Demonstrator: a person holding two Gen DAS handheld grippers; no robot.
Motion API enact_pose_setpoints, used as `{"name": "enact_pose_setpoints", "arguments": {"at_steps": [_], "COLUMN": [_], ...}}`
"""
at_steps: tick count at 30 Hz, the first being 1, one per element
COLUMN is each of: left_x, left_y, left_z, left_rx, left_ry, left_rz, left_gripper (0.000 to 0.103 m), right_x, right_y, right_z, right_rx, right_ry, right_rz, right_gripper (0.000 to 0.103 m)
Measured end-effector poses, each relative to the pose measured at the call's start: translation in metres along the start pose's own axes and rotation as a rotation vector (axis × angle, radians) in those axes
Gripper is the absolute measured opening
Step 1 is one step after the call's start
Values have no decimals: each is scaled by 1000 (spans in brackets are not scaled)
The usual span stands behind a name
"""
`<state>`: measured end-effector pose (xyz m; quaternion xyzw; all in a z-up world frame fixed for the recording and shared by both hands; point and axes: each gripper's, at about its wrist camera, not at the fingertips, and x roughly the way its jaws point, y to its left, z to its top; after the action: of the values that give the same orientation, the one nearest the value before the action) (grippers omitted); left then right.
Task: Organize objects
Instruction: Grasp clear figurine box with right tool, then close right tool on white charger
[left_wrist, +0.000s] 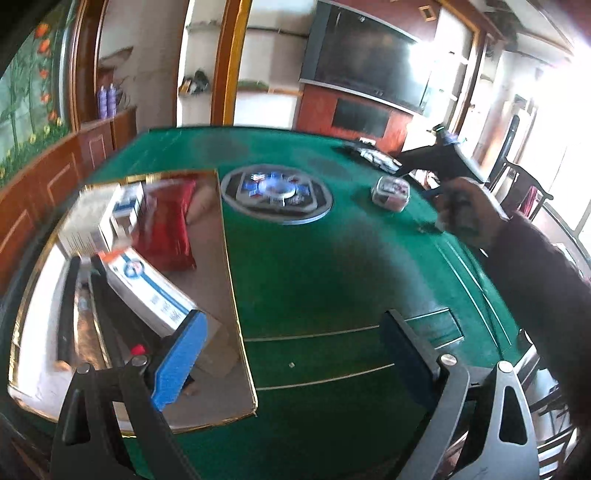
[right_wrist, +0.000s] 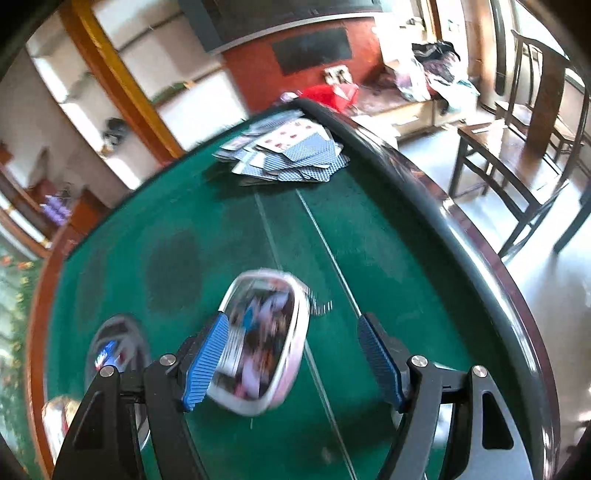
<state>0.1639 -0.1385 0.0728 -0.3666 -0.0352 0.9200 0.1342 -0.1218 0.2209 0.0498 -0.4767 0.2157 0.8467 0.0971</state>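
Observation:
A clear plastic card case (right_wrist: 260, 343) with a pinkish rim lies on the green felt table (right_wrist: 207, 229), between my right gripper's blue pads. My right gripper (right_wrist: 291, 356) is open; its left pad (right_wrist: 205, 363) is at the case's left edge, the right pad well apart. A loose pile of blue-backed playing cards (right_wrist: 284, 155) lies at the table's far edge. My left gripper (left_wrist: 291, 354) is open and empty above the felt (left_wrist: 314, 266). The case (left_wrist: 390, 192) and the right gripper (left_wrist: 443, 162) show in the left wrist view.
A gold-rimmed tray (left_wrist: 236, 314) at left holds a white-and-blue box (left_wrist: 147, 291), a red packet (left_wrist: 166, 225) and other boxes. A round console (left_wrist: 276, 194) sits at the table's middle. Wooden chairs (right_wrist: 517, 147) stand beyond the table's right rim (right_wrist: 461, 229).

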Motion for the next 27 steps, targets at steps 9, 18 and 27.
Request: {"name": "enact_pose_setpoints", "arguments": {"at_steps": [9, 18, 27], "left_x": [6, 10, 10], "left_y": [9, -3, -13], "left_z": [4, 7, 5], "left_rx": [-31, -30, -24], "left_ry": [9, 22, 39], "left_rz": [-7, -44, -72], "left_gripper": [94, 94, 94], "right_x": [14, -30, -129], "right_y": [34, 67, -26], "right_z": [-14, -123, -102], "right_rx": [-143, -471, -317], "right_ry": [107, 265, -113], "right_rz": [73, 254, 158], "right_gripper": [59, 64, 95]}}
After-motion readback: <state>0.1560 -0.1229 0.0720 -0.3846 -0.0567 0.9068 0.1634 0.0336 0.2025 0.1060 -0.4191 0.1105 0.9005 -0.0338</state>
